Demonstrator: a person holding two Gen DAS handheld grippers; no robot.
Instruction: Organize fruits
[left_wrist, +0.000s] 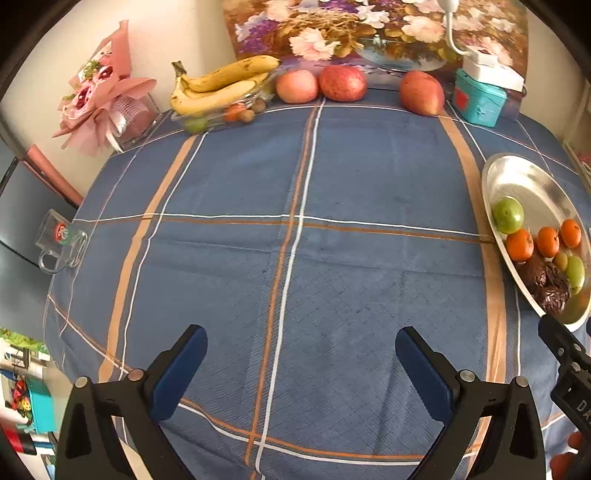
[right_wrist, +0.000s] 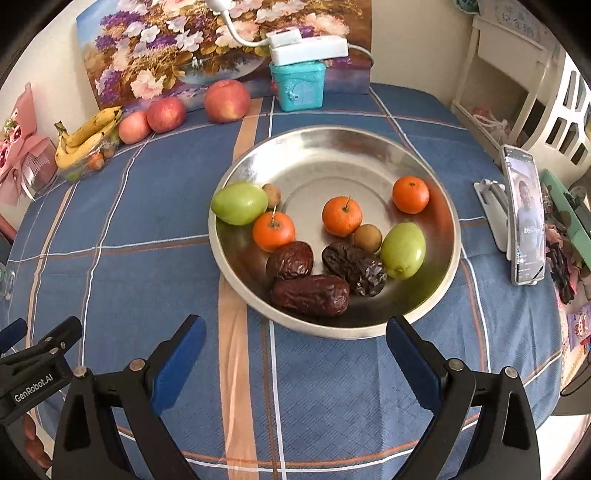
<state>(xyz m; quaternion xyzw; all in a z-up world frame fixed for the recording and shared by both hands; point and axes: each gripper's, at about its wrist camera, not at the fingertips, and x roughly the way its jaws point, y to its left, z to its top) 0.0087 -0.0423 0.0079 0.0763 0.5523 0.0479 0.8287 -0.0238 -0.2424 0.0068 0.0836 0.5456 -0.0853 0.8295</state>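
A round metal plate (right_wrist: 369, 155) lies on the blue checked tablecloth. It holds three small oranges (right_wrist: 341, 216), two green fruits (right_wrist: 402, 250), three dark dried dates (right_wrist: 310, 295) and two small brown fruits (right_wrist: 367, 238). My right gripper (right_wrist: 295, 339) is open and empty just in front of the plate's near rim. My left gripper (left_wrist: 301, 350) is open and empty over bare cloth, with the plate (left_wrist: 517, 177) to its right. Three red apples (left_wrist: 341, 83) and a clear tray with bananas (left_wrist: 221, 83) stand at the table's far edge.
A teal box (right_wrist: 299, 86) with a white power strip on it stands before a flower painting. A phone on a stand (right_wrist: 522, 214) is right of the plate. A glass mug (left_wrist: 61, 240) lies at the left table edge. A pink bouquet (left_wrist: 103, 96) sits far left.
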